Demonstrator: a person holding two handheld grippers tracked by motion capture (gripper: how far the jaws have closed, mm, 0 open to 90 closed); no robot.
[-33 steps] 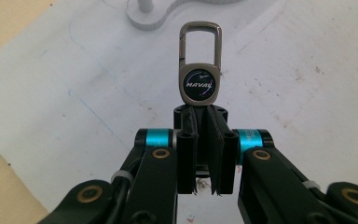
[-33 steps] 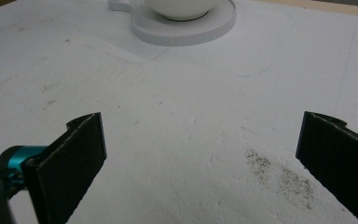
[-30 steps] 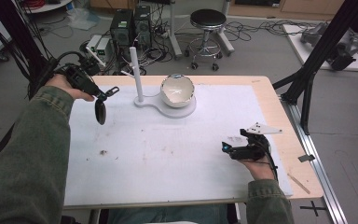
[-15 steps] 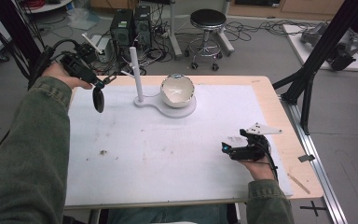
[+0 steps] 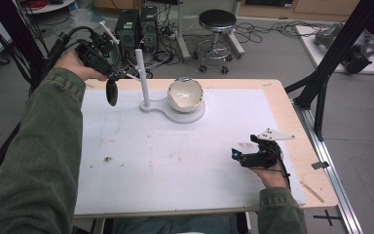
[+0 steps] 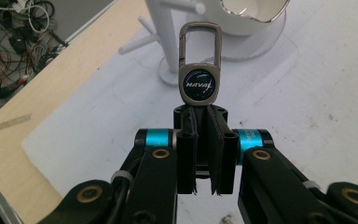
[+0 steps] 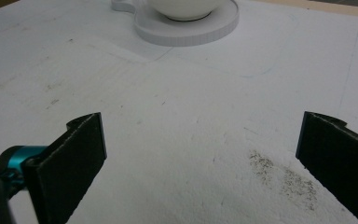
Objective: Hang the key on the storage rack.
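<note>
Gripping keychain (image 6: 199, 79), L gripper (image 6: 200, 116) raised.

Brushed metal keychain (image 6: 200, 65), glossy ceramic bowl (image 5: 185, 94), matt white mat (image 5: 175, 161), pale wood table (image 5: 297, 122)

The keyring (image 6: 200, 70) is dull grey metal with a dark blue round badge lettered in white. The bowl (image 5: 185, 94) and stand (image 5: 146, 84) are white, like the mat (image 5: 175, 156) speckled with dark crumbs. The sleeves (image 5: 39, 161) are olive green; the gripper (image 6: 200, 140) is black with cyan bands.
</note>
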